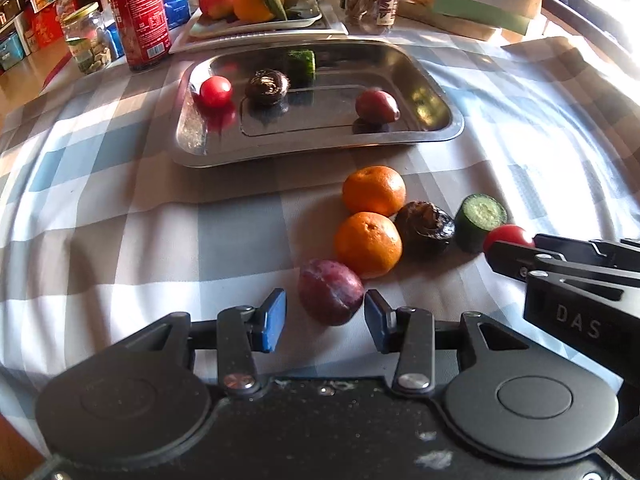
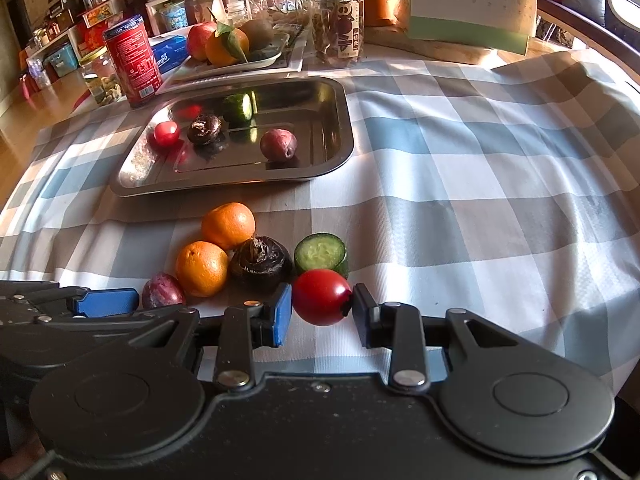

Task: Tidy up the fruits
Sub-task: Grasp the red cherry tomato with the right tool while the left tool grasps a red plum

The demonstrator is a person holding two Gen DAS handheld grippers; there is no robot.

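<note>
Steel tray (image 2: pixel 340 120) holds 1 tomato (image 2: pixel 166 133), 1 dark chestnut (image 2: pixel 204 129), 1 cucumber piece (image 2: pixel 238 108), 1 plum (image 2: pixel 278 144). Left gripper (image 1: pixel 325 314) jaws open around a loose plum (image 1: pixel 330 291); right gripper (image 2: pixel 321 307) jaws pinch a loose tomato (image 2: pixel 321 297).

Black grippers, blue-padded fingers (image 1: pixel 274 320), silver screws

A red can (image 1: pixel 141 14) stands at the upper left of the frame, on the edge of the blue, grey and white checked tablecloth (image 2: pixel 460 184). Just left of it is a glass jar with a gold lid (image 1: pixel 86 38). At top center stands 1 clear jar with a black lid (image 2: pixel 337 24). A green-edged desk calendar (image 2: pixel 470 4) fills the upper right.
</note>
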